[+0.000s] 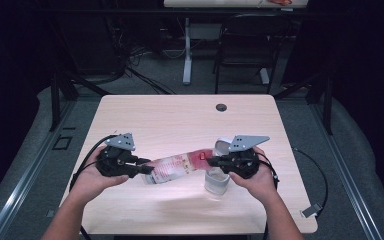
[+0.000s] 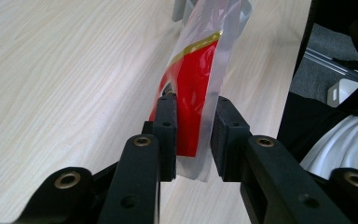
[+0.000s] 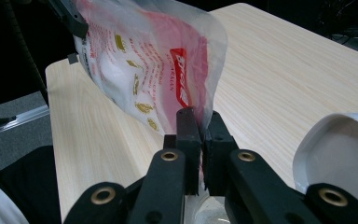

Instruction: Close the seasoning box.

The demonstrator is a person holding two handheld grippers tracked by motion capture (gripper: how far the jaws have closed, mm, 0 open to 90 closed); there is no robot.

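red-and-clear plastic pouch (image 1: 180,167), printed with gold marks and holding something white, hangs stretched between the two tools above the pale wood surface (image 1: 180,120). it runs from about 9 o'clock to 3 o'clock across the near half of the surface, its right end a little higher. the left hand-held gripper (image 1: 147,170) has the pouch's bottom edge between its pads; in the left gripper view the left pad sits against the film while the right pad (image 2: 226,135) stands just off it, so i cannot tell whether that end is truly pinched. the right hand-held gripper (image 1: 211,161) is clamped tight on the other end, jaws nearly together over the thin film, as the right gripper view shows. a white container (image 1: 216,182) with its hinged lid (image 1: 222,145) up stands directly below the right end, at about 4 o'clock from the surface's middle.

the step in hand looks like readying the pouch for pouring into the container. the next move probably calls for raising the left end so the contents slide toward the right, with the mouth kept over the opening. whether the mouth is already open is not clear from these views; if sealed, it needs tearing first.
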